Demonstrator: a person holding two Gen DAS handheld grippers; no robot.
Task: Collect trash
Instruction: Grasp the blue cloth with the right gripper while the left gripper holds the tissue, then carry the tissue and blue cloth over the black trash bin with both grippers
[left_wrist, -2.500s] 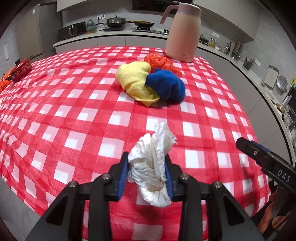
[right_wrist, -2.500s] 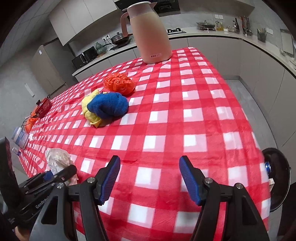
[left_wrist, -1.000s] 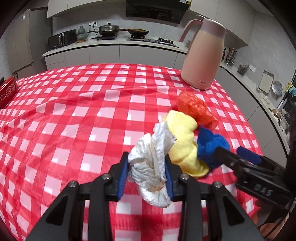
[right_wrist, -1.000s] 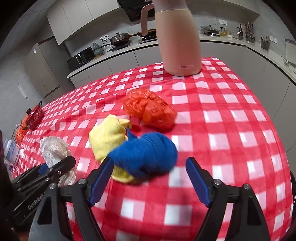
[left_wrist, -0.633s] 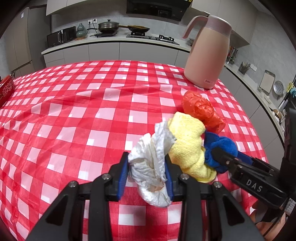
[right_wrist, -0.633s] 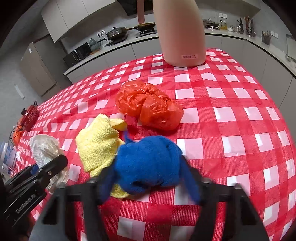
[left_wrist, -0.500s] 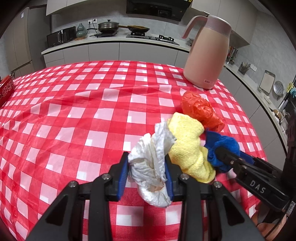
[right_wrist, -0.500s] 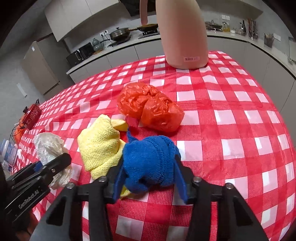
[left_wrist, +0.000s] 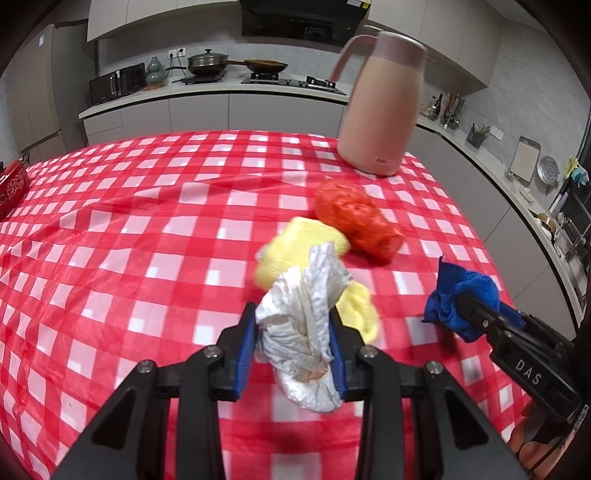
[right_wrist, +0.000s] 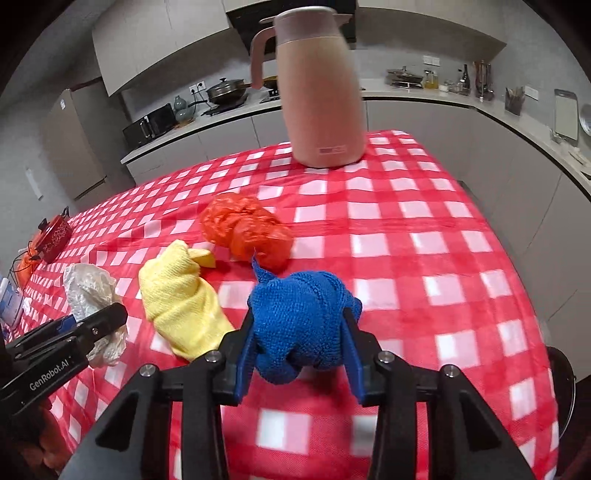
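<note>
Left tongs (left_wrist: 292, 349) clamp a crumpled white plastic bag (left_wrist: 308, 332); right tongs (right_wrist: 300, 349), having just closed, grip a blue cloth (right_wrist: 301, 321) above the checked worktop (right_wrist: 424, 236). Yellow cloth (right_wrist: 181, 301) and orange bag (right_wrist: 245, 230) lie toward the worktop's middle; a pink jug (right_wrist: 319, 92) stands near its far edge.

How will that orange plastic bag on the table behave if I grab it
The orange plastic bag looks thin and crumpled, so it will likely squash and hang floppy. It probably weighs little and lifts easily. Its glossy film may slip between the pads unless pinched on a thick fold.
</note>
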